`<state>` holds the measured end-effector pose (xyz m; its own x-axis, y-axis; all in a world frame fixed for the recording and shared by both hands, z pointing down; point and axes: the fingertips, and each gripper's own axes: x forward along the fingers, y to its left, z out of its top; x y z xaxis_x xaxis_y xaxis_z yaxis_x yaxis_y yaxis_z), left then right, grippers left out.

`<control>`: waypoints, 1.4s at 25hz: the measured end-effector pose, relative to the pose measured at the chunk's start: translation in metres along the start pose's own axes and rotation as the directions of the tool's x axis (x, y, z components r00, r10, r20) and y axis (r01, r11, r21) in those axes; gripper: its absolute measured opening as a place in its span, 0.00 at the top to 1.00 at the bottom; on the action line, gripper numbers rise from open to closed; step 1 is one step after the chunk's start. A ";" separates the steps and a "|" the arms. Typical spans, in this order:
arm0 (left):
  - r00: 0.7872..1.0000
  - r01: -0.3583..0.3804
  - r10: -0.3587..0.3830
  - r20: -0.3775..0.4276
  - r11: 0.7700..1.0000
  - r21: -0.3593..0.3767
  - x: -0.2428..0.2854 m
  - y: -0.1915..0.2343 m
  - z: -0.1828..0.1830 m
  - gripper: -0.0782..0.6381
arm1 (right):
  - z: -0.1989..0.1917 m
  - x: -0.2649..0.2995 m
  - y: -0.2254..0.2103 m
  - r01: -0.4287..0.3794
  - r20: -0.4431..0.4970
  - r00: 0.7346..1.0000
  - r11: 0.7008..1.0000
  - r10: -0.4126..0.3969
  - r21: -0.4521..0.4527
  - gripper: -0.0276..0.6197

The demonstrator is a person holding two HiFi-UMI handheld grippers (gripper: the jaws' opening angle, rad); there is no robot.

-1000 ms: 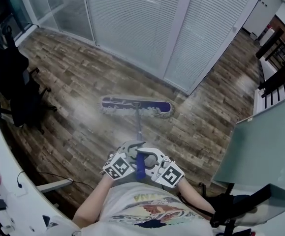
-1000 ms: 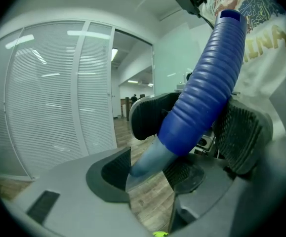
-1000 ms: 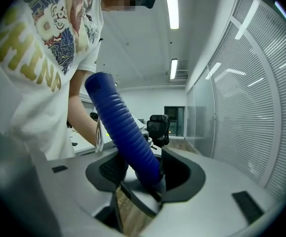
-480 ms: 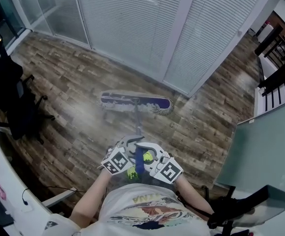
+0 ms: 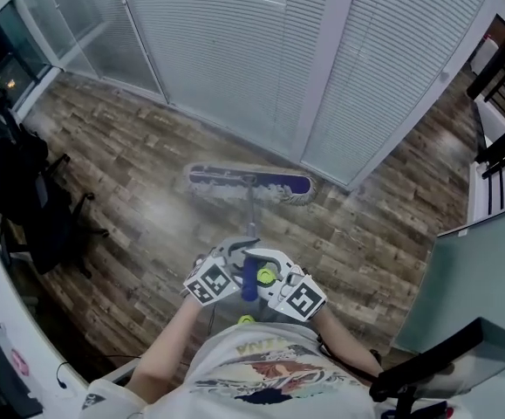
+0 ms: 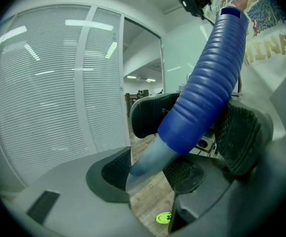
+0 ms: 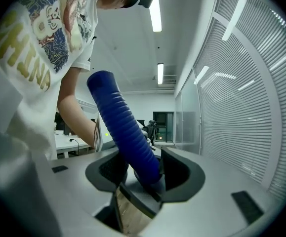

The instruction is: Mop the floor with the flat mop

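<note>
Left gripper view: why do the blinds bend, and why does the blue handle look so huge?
Left gripper view: the wide-angle lens bows the blinds and darkens the corners; the handle sits close to the lens, so it looms large, soft at its lower end. Right gripper view: same bowing, plus glare from a ceiling light. Head view: the floor shows a pale sheen.

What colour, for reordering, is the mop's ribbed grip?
Ribbed grip: blue; best in right gripper view.
</note>
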<state>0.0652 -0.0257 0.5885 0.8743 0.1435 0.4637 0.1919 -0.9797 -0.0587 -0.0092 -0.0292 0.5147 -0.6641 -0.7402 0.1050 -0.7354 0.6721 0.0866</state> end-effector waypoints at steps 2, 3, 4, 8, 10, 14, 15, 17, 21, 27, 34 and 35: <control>1.000 0.003 -0.003 -0.016 1.000 0.002 0.019 0.026 0.005 0.65 | -0.002 -0.001 -0.034 0.010 0.020 1.000 1.000 -0.010 0.004 0.66; 1.000 0.004 -0.004 -0.016 1.000 0.007 0.029 0.038 0.009 0.65 | -0.004 -0.002 -0.050 0.015 0.028 0.999 1.000 -0.016 0.012 0.66; 1.000 0.006 -0.005 -0.013 1.000 0.013 0.039 0.050 0.013 0.65 | -0.005 -0.002 -0.065 0.023 0.036 0.999 0.999 -0.024 0.030 0.66; 1.000 0.009 -0.008 -0.016 0.999 0.031 0.065 0.092 0.021 0.65 | -0.015 0.004 -0.113 0.023 0.044 0.999 0.999 -0.025 0.047 0.66; 1.000 0.003 -0.003 -0.022 1.000 0.028 0.073 0.106 0.019 0.65 | -0.022 0.007 -0.128 0.018 0.037 0.999 0.999 -0.020 0.045 0.66; 1.000 -0.008 0.009 -0.015 1.000 0.017 0.078 0.122 0.019 0.65 | -0.024 0.013 -0.143 0.009 0.020 1.000 0.999 -0.010 0.037 0.65; 1.000 -0.014 0.014 -0.009 1.000 0.010 0.076 0.124 0.020 0.65 | -0.022 0.015 -0.143 0.007 0.019 1.000 0.999 -0.008 0.048 0.65; 1.000 -0.026 0.026 0.000 1.000 -0.012 0.069 0.121 0.019 0.65 | -0.020 0.019 -0.136 0.001 0.007 1.000 0.997 -0.001 0.073 0.66; 0.997 -0.071 0.072 0.025 0.996 -0.045 0.053 0.109 0.014 0.65 | -0.018 0.024 -0.112 -0.039 -0.022 0.999 0.995 0.041 0.090 0.66; 0.994 -0.095 0.098 0.051 0.993 -0.064 0.016 0.063 0.004 0.65 | -0.009 0.025 -0.051 -0.076 -0.047 0.996 0.993 0.080 0.085 0.65; 0.990 -0.126 0.131 0.059 0.988 -0.090 -0.043 -0.041 -0.025 0.65 | -0.004 0.015 0.073 -0.122 -0.066 0.990 0.990 0.126 0.064 0.65; 0.989 -0.128 0.133 0.057 0.988 -0.089 -0.052 -0.058 -0.029 0.65 | -0.004 0.011 0.093 -0.127 -0.065 0.989 0.990 0.130 0.057 0.65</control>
<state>-0.0040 0.0200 0.5936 0.9162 0.0198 0.4002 0.0382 -0.9985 -0.0381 -0.0840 0.0249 0.5278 -0.7440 -0.6436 0.1797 -0.6519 0.7581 0.0161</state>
